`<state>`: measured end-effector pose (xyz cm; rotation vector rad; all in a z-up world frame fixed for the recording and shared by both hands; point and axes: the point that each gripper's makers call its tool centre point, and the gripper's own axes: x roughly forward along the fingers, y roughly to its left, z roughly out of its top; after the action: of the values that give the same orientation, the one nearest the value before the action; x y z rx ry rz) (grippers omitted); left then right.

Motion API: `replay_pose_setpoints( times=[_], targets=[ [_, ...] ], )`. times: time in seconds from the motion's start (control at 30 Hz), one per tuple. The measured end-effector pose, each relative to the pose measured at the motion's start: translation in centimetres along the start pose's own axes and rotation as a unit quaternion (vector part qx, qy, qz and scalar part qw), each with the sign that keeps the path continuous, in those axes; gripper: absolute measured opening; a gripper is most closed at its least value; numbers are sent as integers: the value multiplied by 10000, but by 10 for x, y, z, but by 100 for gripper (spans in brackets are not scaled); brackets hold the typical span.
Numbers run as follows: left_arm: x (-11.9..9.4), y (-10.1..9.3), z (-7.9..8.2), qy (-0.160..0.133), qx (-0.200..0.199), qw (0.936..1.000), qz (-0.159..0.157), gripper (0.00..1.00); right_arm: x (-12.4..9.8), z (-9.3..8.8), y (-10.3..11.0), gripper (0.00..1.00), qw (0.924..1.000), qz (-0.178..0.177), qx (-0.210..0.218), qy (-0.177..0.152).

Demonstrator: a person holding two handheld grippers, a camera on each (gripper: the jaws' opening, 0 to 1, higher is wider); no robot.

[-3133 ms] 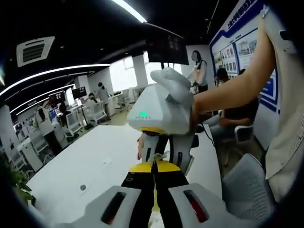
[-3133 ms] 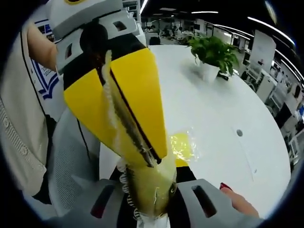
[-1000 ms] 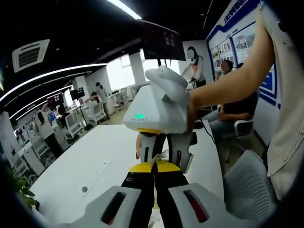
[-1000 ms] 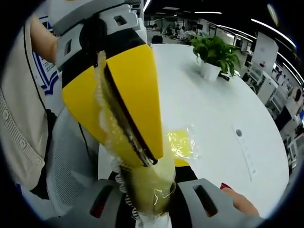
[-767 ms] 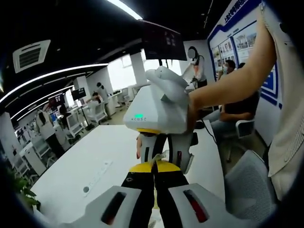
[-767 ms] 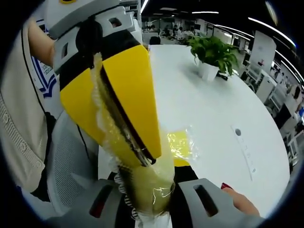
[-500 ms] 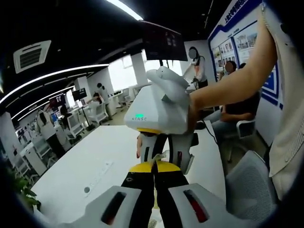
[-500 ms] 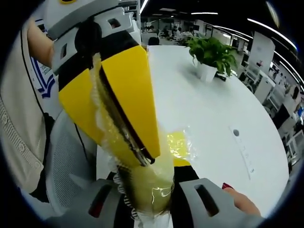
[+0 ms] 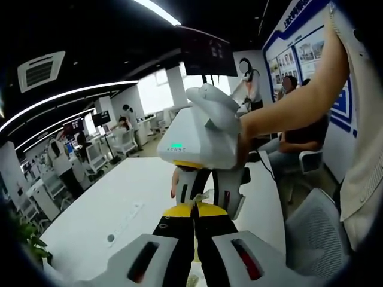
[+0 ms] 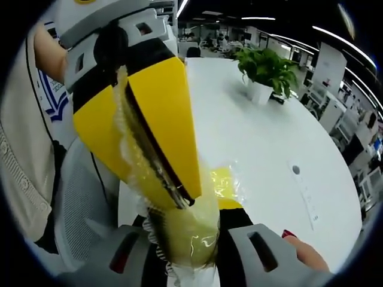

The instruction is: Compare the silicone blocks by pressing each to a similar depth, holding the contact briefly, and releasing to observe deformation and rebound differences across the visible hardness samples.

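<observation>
A pale yellow silicone block in a clear plastic bag (image 10: 190,230) hangs above the table's near edge, pinched from both ends. My right gripper (image 10: 185,242) is shut on its lower part. My left gripper (image 10: 179,197) reaches down from the upper left, its yellow jaws shut on the bag's crimped edge. In the left gripper view, my left gripper (image 9: 194,210) meets the right gripper (image 9: 202,192) tip to tip, and a sliver of bag shows between them. A second bagged yellow block (image 10: 226,181) lies on the white table (image 10: 269,137).
A potted plant (image 10: 266,69) stands far back on the table. A grey mesh chair (image 10: 81,203) is close beside the table edge. A person's bare arm (image 9: 287,107) holds the right gripper. Other people sit and stand in the office behind.
More of the bag's crinkled edge shows along the left gripper's jaws than three seconds ago. Over the last second both grips hold and only the views shift slightly.
</observation>
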<state>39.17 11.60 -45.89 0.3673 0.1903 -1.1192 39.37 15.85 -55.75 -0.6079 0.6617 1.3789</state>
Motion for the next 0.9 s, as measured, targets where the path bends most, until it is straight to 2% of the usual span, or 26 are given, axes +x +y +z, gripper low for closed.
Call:
replay_pose_setpoints(
  times=[0.5, 0.9],
  targets=[
    [1, -3, 0, 56, 83, 9999, -22, 0, 0, 0, 3, 22, 9997, 191, 73, -102],
    [1, -4, -1, 81, 94, 9999, -16, 0, 0, 0, 3, 24, 9997, 184, -49, -169]
  ],
)
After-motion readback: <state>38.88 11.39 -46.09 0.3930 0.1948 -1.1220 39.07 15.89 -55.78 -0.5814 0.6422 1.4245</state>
